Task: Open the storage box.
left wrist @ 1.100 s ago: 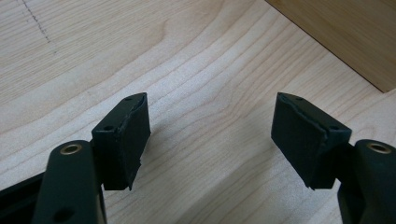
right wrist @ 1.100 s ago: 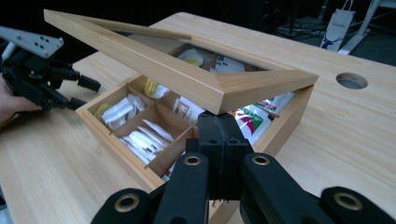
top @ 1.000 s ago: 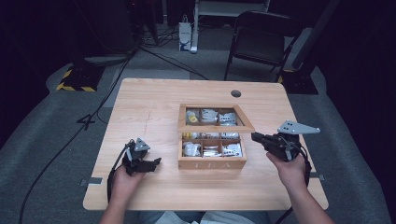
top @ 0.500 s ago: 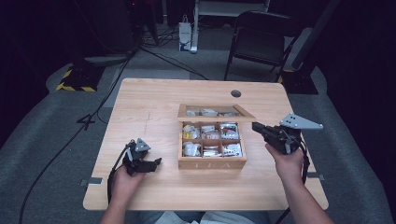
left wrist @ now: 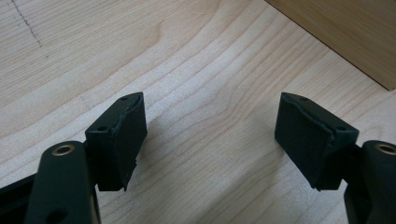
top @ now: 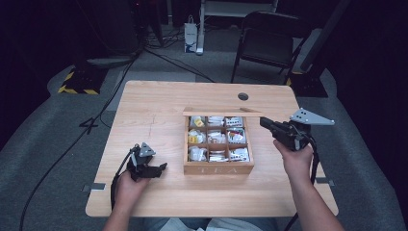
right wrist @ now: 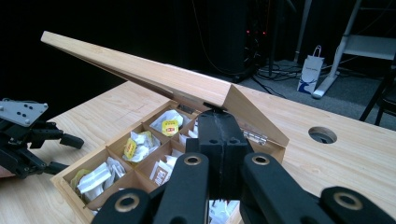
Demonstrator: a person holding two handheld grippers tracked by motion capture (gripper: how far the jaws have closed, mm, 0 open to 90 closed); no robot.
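At table centre: one wooden tea box (top: 219, 168), nine compartments in three rows of three, "TEA" faint on its front wall — sachets inside, several yellow-tagged. One hinged lid (right wrist: 140, 70), raised at a slant, edge resting on the right gripper (right wrist: 219, 122), jaws pressed together beneath it. Left gripper (left wrist: 212, 140) low over bare wood beside the box, jaws apart, just opened wider, nothing between. Pale wooden table (top: 154, 106) with one round hole (top: 243, 96); dark room, one folding chair (top: 269, 45), one paper bag (top: 191, 37) — cables across grey floor.
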